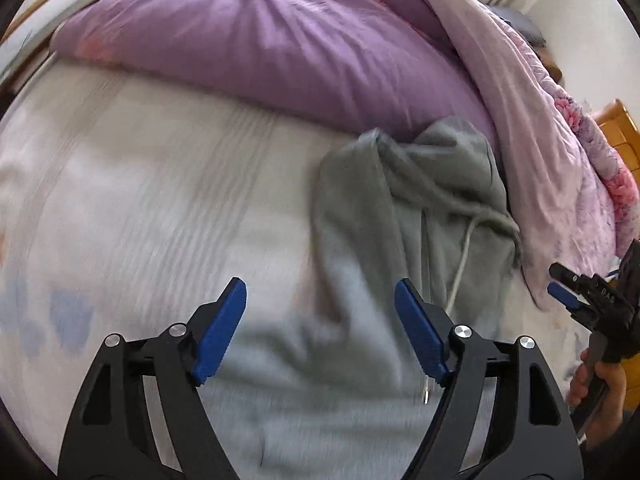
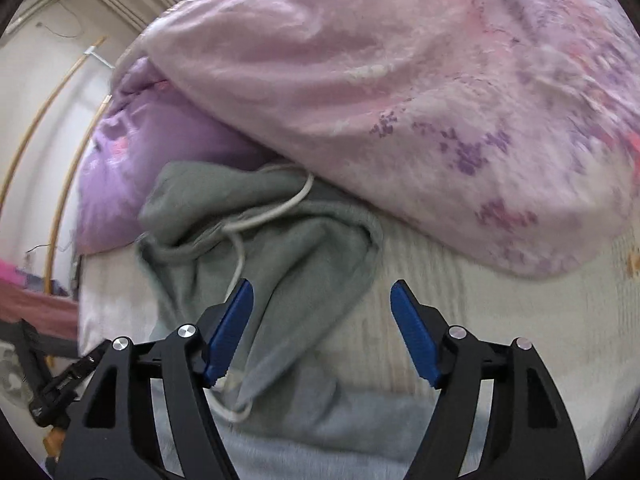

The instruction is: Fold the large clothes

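A grey hooded sweatshirt with a white drawstring lies crumpled on the bed; its hood end lies against the purple duvet. It also shows in the right wrist view, with the drawstring looped across it. My left gripper is open and empty, hovering just above the sweatshirt's near, lighter part. My right gripper is open and empty above the sweatshirt's right edge. The right gripper also shows at the right edge of the left wrist view, held by a hand.
A bulky purple duvet and a pink floral quilt are heaped along the far side of the bed. The pale striped sheet spreads to the left. A wooden bed frame stands at the right.
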Demonstrator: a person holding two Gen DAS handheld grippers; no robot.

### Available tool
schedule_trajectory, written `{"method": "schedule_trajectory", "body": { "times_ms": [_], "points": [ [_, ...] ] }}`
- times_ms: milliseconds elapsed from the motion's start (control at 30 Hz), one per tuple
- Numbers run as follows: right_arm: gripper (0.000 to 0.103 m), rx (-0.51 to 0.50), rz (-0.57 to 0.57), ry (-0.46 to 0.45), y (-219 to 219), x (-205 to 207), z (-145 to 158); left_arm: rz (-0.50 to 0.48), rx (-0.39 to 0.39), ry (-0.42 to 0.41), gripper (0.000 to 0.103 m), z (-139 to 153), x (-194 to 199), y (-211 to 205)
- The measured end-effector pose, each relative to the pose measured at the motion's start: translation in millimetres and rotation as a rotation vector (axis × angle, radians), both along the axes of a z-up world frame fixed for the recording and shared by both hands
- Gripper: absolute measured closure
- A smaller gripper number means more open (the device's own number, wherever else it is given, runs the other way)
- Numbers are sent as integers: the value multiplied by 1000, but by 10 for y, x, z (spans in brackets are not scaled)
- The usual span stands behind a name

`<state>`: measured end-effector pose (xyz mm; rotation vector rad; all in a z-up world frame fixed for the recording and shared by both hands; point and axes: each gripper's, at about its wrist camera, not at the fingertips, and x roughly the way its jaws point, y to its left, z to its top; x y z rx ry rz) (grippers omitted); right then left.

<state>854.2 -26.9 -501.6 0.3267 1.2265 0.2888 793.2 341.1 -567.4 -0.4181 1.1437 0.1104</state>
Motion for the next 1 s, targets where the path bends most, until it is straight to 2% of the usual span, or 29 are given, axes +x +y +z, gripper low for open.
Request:
{"method": "schedule_trajectory", "body": {
  "times_ms": [167, 267, 300, 333, 367, 400, 500, 567, 633, 700, 767, 800, 833, 867, 900, 933, 967, 1000],
  "points": [
    [34, -60, 63, -11, 248, 369, -190, 4, -34, -22, 25, -158, 537, -11],
    [32, -93, 74, 19, 306, 572, -337, 32, 26, -34, 25, -235, 774, 0],
    [32, -95, 76, 35, 314, 623, -394, 25, 3, -24, 25, -276, 858, 11],
    [32, -55, 96, 52, 338, 671, -431, 8, -25, -31, 25, -298, 925, 9],
    [32, -46, 108, 47, 357, 693, -430, 0, -5, -39, 25, -300, 955, -9],
    [32, -73, 129, 15, 416, 711, -402, -13, 62, -41, 25, -303, 1003, -48],
    [32, -137, 291, -103, 738, 697, -262, -94, 169, -69, 26, -294, 1116, -180],
    [32, -171, 418, -163, 1017, 660, -189, -137, 149, -100, 26, -251, 1154, -244],
    [32, -262, 476, -224, 1219, 653, -197, -175, 157, -184, 26, -147, 1164, -353],
    [32, -246, 491, -209, 1313, 726, -251, -246, 157, -199, 26, -124, 1229, -487],
    [32, -220, 493, -199, 1373, 809, -289, -294, 195, -184, 26, -161, 1300, -618],
    [35, -207, 497, -190, 1394, 824, -302, -325, 209, -171, 26, -202, 1327, -673],
    [51, -196, 507, -178, 1424, 813, -316, -351, 227, -151, 26, -262, 1385, -744],
    [61, -175, 525, -161, 1448, 807, -335, -355, 266, -127, 26, -310, 1448, -800],
    [77, -173, 532, -149, 1486, 805, -325, -360, 293, -95, 36, -378, 1480, -841],
    [86, -170, 539, -136, 1505, 769, -339, -366, 300, -49, 62, -464, 1551, -853],
    [89, -156, 539, -132, 1512, 712, -341, -365, 280, -32, 77, -499, 1576, -839],
    [92, -144, 541, -141, 1506, 672, -321, -366, 240, -24, 97, -513, 1588, -814]
  ]
}}
